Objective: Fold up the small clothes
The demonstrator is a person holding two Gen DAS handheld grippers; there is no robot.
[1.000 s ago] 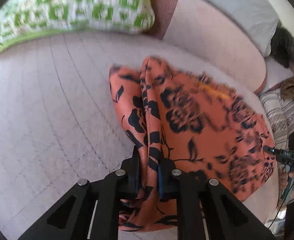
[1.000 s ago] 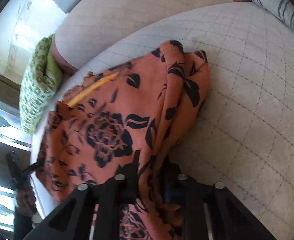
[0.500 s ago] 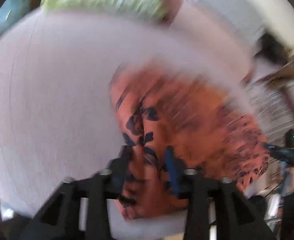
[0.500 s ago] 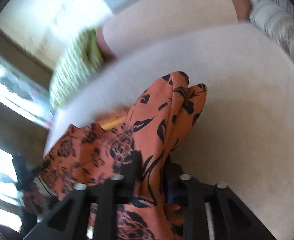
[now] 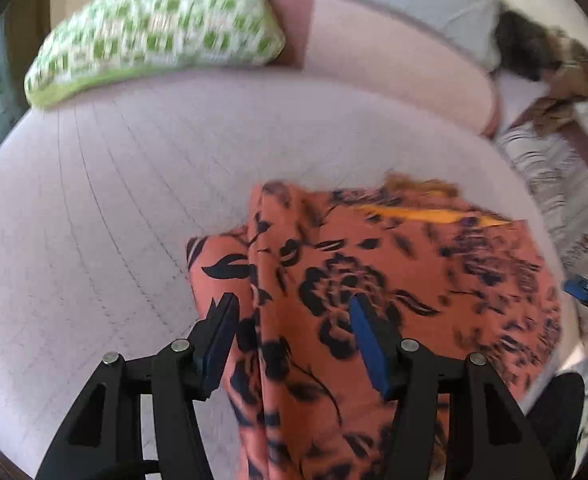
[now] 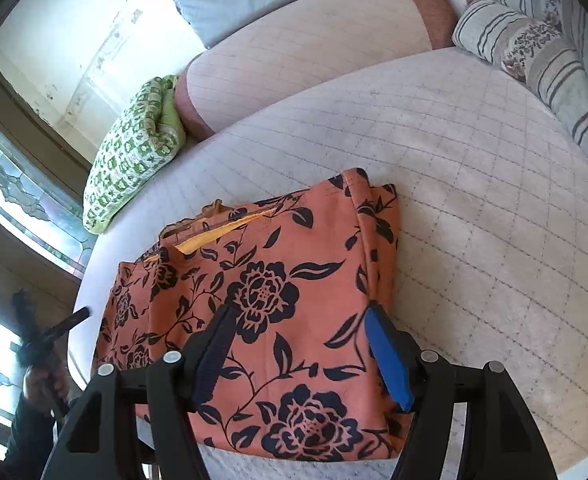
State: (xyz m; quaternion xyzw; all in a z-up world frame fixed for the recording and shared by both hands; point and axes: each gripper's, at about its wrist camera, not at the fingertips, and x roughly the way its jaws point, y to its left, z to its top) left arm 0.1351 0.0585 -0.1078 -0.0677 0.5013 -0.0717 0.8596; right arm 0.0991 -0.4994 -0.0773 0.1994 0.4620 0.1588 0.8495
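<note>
An orange garment with black flowers (image 5: 373, 280) lies folded flat on the quilted white mattress (image 5: 114, 200). A yellow inner strip shows at its far edge. My left gripper (image 5: 294, 316) is open above the garment's left side, jaws spread and holding nothing. In the right wrist view the same garment (image 6: 262, 292) lies as a neat rectangle. My right gripper (image 6: 299, 330) is open above its near right part, blue pads (image 6: 385, 356) apart and empty.
A green-and-white patterned pillow (image 6: 134, 152) lies at the mattress's far left, also in the left wrist view (image 5: 158, 28). A pink bolster (image 6: 305, 60) runs along the back. Striped cushions (image 6: 541, 52) sit at the right. The mattress edge lies close in front.
Both grippers were shut on folds of the garment. They carried it down onto the mattress and opened. The garment now lies flat and released.
</note>
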